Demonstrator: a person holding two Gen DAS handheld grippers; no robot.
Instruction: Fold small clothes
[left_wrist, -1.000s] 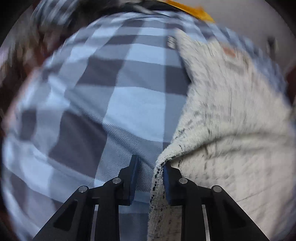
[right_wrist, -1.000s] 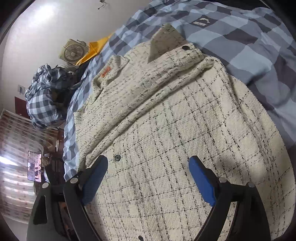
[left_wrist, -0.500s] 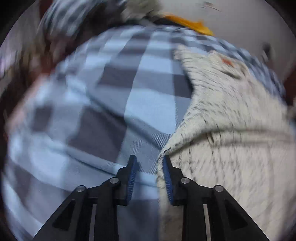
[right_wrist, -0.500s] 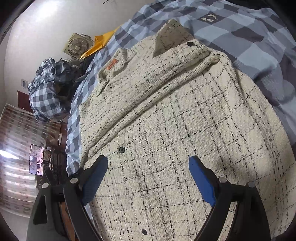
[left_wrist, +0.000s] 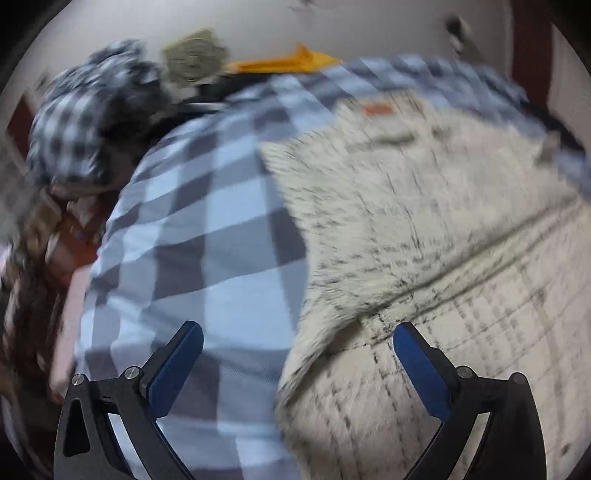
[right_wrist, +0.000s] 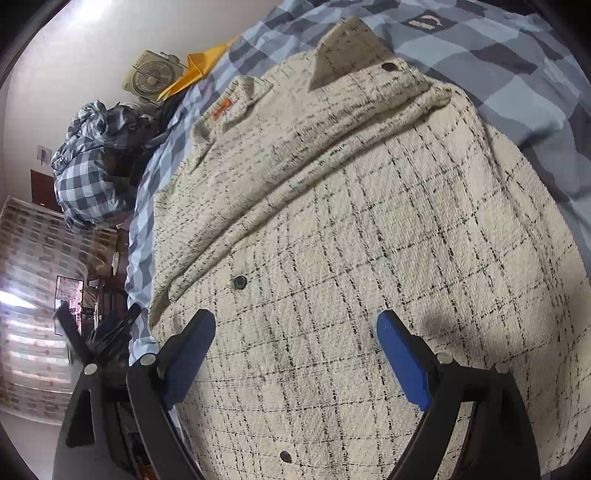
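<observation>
A cream tweed jacket (right_wrist: 351, 206) with black check lines, dark buttons and an orange label lies spread on a blue-and-grey checked bedspread (right_wrist: 498, 70). Part of it is folded over its body. In the left wrist view the jacket (left_wrist: 424, 229) fills the right half, its left edge lying on the bedspread (left_wrist: 207, 229). My left gripper (left_wrist: 295, 354) is open and empty, straddling that edge. My right gripper (right_wrist: 295, 350) is open and empty, just above the jacket's lower front.
A pile of dark checked clothes (right_wrist: 92, 166) sits at the bed's far left corner, also in the left wrist view (left_wrist: 85, 122). A fan (right_wrist: 151, 75) and a yellow item (right_wrist: 195, 70) stand by the white wall. The bed's left edge drops to cluttered furniture (right_wrist: 70, 295).
My left gripper held the jacket's edge a second ago; it has now opened wide, let go and pulled back. My right gripper stayed open and shifted slightly over the jacket.
</observation>
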